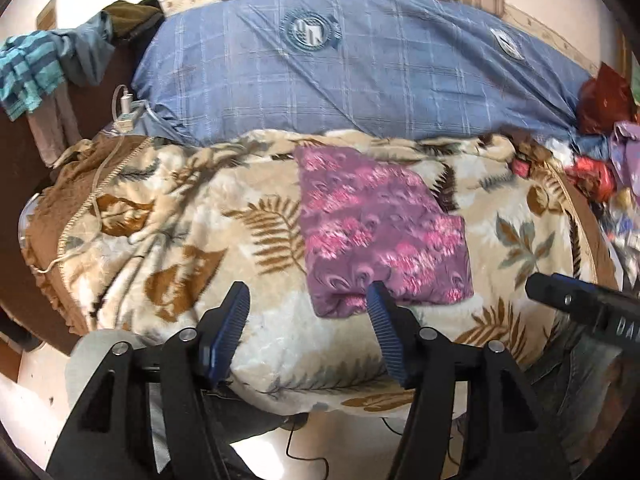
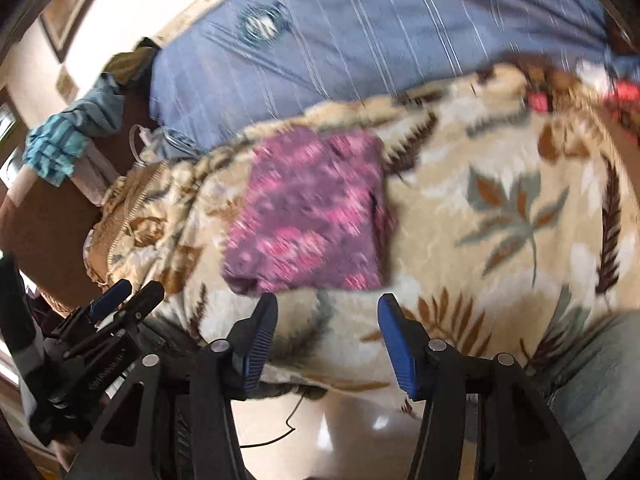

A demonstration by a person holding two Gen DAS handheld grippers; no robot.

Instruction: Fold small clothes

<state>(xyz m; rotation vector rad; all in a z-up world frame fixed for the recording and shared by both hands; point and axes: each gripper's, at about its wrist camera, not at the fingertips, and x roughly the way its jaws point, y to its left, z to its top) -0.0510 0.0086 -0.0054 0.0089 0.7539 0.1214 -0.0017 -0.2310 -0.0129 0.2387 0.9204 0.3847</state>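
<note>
At the centre of the left wrist view, a folded purple and pink patterned cloth [image 1: 380, 228] lies flat on a cream leaf-print fleece blanket [image 1: 180, 220] covering a bed. Behind it, across the upper frame, stretches a blue checked pillow [image 1: 360, 68]. The left gripper [image 1: 308, 300], at lower centre, has its blue-padded jaws spread wide and holds nothing; its right fingertip overlaps the cloth's near edge. The right gripper [image 2: 326, 308] is likewise wide open and empty, just below the cloth in its own blurred view. Striped teal clothing [image 1: 28, 72] hangs at upper left.
</note>
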